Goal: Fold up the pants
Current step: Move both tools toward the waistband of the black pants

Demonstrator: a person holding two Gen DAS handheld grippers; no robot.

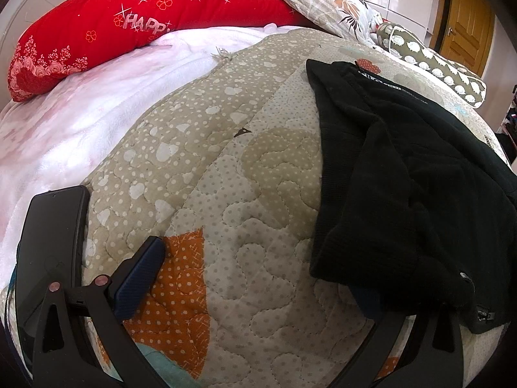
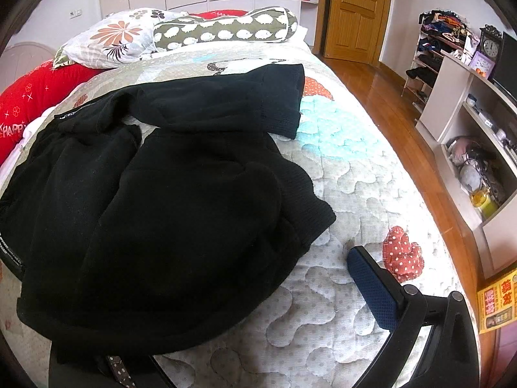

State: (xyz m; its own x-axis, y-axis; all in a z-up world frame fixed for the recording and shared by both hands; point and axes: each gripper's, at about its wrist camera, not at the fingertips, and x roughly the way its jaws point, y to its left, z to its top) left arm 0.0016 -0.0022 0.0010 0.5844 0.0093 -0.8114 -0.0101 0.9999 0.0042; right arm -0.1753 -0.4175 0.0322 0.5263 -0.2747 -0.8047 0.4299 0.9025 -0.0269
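Black pants lie crumpled on the quilted bedspread, legs reaching toward the pillows. In the left wrist view the pants lie at the right. My left gripper is open; its left finger is over bare quilt and its right finger is hidden under the pants' near edge. My right gripper is open; its right finger is over the quilt beside the pants, and its left finger is hidden beneath the fabric.
A red pillow, a floral pillow and a green bolster lie at the head of the bed. A pink blanket lies at the left. Shelves and a wooden door stand to the right of the bed.
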